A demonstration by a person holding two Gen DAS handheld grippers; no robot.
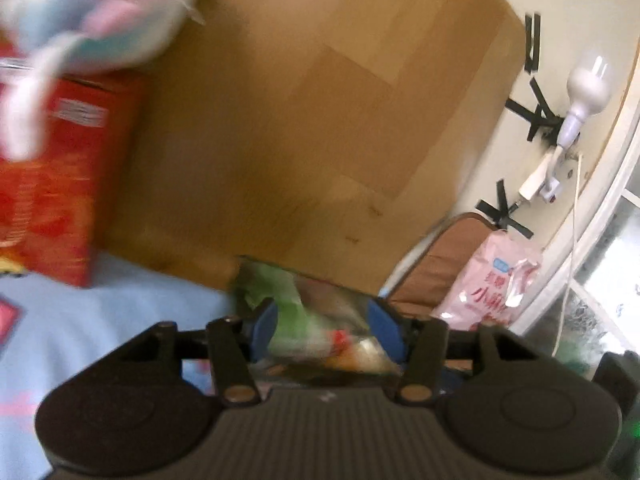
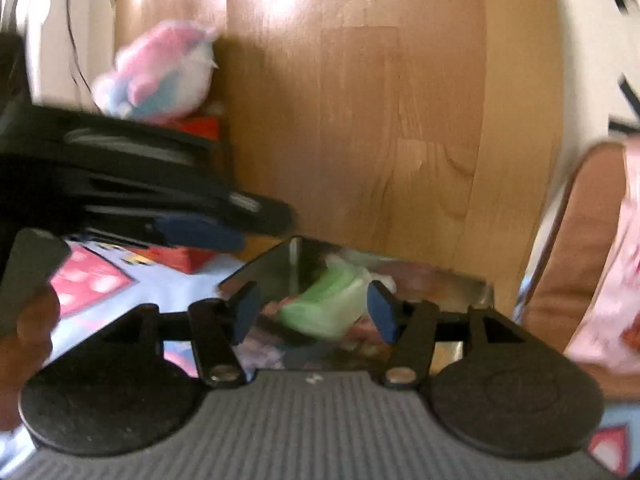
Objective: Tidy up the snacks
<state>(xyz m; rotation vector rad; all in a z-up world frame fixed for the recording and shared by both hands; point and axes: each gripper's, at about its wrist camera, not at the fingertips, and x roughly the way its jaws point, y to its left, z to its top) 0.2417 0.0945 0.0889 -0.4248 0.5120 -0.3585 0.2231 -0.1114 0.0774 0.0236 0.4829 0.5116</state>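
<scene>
Left gripper (image 1: 322,324) jaws parted, nothing visibly pinched; green snack packet (image 1: 286,300) beyond. Right gripper (image 2: 312,312) released above clear plastic container (image 2: 280,260); red carton (image 1: 52,176) at 9 o'clock.

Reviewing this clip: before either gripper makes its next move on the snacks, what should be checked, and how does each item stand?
1. Left gripper empty: ok, jaws apart, nothing pinched.
2. Right gripper empty: ok, jaws apart.
3. Clear snack bin within reach ahead: ok.
4. Green snack packet lying inside the bin: ok.
5. Grippers clear of each other: cannot tell; the left one crosses close in the right wrist view.
6. Pink snack bag on the brown cushion, not yet sorted: not ok.
</scene>
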